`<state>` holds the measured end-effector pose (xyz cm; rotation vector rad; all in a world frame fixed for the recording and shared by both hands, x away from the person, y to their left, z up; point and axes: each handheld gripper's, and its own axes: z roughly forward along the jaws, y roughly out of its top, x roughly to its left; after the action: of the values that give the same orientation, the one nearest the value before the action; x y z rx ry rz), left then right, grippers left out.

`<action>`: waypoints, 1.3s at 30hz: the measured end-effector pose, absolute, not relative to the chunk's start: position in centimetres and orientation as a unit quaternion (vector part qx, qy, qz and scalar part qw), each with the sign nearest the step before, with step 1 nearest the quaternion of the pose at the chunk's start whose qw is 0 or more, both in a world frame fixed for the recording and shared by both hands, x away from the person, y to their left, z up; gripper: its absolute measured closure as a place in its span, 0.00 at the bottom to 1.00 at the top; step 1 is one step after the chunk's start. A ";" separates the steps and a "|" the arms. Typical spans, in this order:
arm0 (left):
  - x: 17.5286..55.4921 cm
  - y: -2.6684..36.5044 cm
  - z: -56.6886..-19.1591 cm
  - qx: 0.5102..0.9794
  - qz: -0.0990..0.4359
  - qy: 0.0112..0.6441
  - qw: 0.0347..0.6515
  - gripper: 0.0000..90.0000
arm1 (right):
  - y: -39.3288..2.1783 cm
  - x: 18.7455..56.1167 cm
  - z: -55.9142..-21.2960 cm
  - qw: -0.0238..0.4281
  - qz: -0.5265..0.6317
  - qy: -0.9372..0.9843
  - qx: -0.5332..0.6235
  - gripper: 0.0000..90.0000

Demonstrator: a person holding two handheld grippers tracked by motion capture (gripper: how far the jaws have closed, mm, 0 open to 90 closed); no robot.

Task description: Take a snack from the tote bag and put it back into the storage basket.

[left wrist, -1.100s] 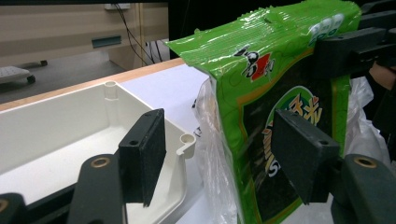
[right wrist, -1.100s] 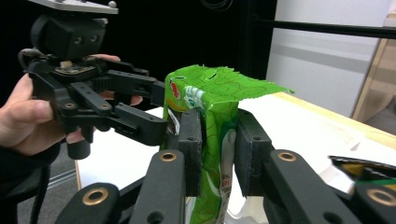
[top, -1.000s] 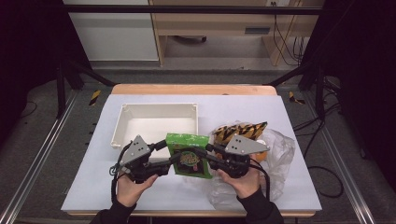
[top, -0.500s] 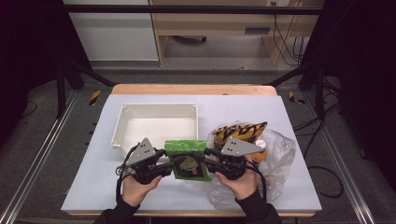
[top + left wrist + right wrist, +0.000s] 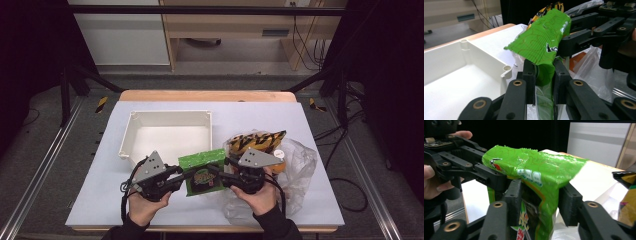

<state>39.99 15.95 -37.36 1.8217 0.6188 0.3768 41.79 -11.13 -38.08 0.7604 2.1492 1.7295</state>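
A green snack packet point(image 5: 202, 172) hangs between my two grippers just in front of the white tray point(image 5: 170, 117). My left gripper point(image 5: 182, 175) has just been closing, and in the left gripper view its jaws point(image 5: 544, 72) pinch the packet's point(image 5: 541, 47) edge. My right gripper point(image 5: 225, 175) has just been opening. In the right gripper view the packet point(image 5: 534, 167) still lies between the jaws of the right gripper point(image 5: 540, 192); one pad touches it and the other stands slightly off it. The left gripper point(image 5: 491, 177) faces it from the far side.
The white tray is empty. A yellow-and-black striped packet point(image 5: 255, 141) lies on a crumpled clear plastic bag point(image 5: 300, 160) at the right, under my right hand. The pale tabletop point(image 5: 250, 115) ends in a wooden far edge.
Both hands and the green packet have shifted slightly toward the near edge. The left jaws have closed in on the packet's left edge; the right jaws stand a little wider.
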 end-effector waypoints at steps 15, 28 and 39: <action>40.6 19.3 -35.6 0.748 0.197 0.301 0.558 0.84 | -15.4 39.9 -37.0 0.179 0.603 0.716 0.303 0.41; 42.1 22.6 -35.5 0.724 0.219 0.348 0.554 0.84 | -20.0 38.6 -34.5 0.228 0.611 0.676 0.343 0.33; 43.1 24.3 -35.5 0.714 0.232 0.367 0.550 0.84 | -23.4 39.2 -34.5 0.279 0.565 0.663 0.404 0.24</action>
<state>43.07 24.31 -35.45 1.6900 0.8679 0.5503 39.20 -23.42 -34.54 1.0826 1.7780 1.5165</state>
